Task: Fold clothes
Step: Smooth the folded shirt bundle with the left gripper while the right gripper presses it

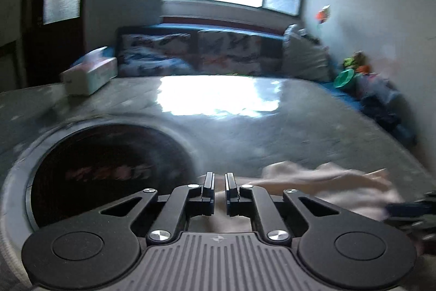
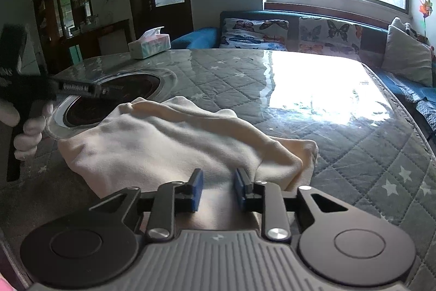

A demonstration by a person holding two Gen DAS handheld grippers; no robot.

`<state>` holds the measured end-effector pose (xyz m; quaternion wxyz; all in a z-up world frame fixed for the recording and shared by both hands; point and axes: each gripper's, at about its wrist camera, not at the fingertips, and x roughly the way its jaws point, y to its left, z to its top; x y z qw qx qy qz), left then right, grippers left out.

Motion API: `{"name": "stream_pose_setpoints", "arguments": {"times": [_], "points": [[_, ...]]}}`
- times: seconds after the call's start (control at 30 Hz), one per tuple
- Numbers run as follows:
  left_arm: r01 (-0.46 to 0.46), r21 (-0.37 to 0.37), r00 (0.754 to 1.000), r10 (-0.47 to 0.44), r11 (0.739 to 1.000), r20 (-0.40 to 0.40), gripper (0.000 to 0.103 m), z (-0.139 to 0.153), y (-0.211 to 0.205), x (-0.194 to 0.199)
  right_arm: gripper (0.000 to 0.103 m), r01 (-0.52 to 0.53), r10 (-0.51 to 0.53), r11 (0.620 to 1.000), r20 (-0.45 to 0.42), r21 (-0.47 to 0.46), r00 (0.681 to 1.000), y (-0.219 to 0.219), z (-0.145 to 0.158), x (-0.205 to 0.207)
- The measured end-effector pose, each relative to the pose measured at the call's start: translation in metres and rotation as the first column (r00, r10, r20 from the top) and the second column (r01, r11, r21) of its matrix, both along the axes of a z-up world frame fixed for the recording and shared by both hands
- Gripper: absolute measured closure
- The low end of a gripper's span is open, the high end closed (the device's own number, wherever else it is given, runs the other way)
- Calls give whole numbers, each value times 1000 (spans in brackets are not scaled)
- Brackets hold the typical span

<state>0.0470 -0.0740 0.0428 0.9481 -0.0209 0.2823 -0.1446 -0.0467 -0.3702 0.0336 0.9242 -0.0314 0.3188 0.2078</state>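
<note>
Cloth (image 1: 321, 182), cream and rumpled, lies at the lower right of the left wrist view, on the grey quilted table (image 1: 245, 127). The left gripper (image 1: 219, 188) sits low in the middle of the frame, its black fingers nearly together with only a thin gap; nothing shows between the tips, and cloth lies under them. A dark round hotplate (image 1: 109, 168) fills the lower left. A tissue box (image 1: 90, 71) stands at the upper left. The view is blurred.

In the right wrist view the cloth (image 2: 177, 141) spreads across the middle of the frame, its left edge overlapping the hotplate (image 2: 114, 97) rim. The right gripper (image 2: 216, 183), low in the centre, has its blue pads partly apart over the cloth's near edge, not pinching it. At the left edge a white-gloved hand (image 2: 28, 132) holds the other gripper's handle.
</note>
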Motion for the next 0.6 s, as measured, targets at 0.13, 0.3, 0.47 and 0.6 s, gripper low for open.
{"name": "stream_pose_setpoints", "arguments": {"times": [0.13, 0.3, 0.47, 0.6], "points": [[107, -29, 993, -108, 994, -37, 94, -4, -20, 10, 72, -5, 5, 1000, 1, -5, 1000, 1, 0, -1], [94, -27, 988, -97, 995, -120, 92, -24, -26, 36, 71, -8, 8, 1000, -5, -10, 1000, 2, 2, 0], [143, -54, 982, -148, 988, -116, 93, -5, -19, 33, 71, -38, 38, 999, 6, -38, 999, 11, 13, 3], [252, -134, 951, -271, 958, -149, 93, 2, -31, 35, 71, -105, 107, 993, 36, -46, 994, 32, 22, 13]]}}
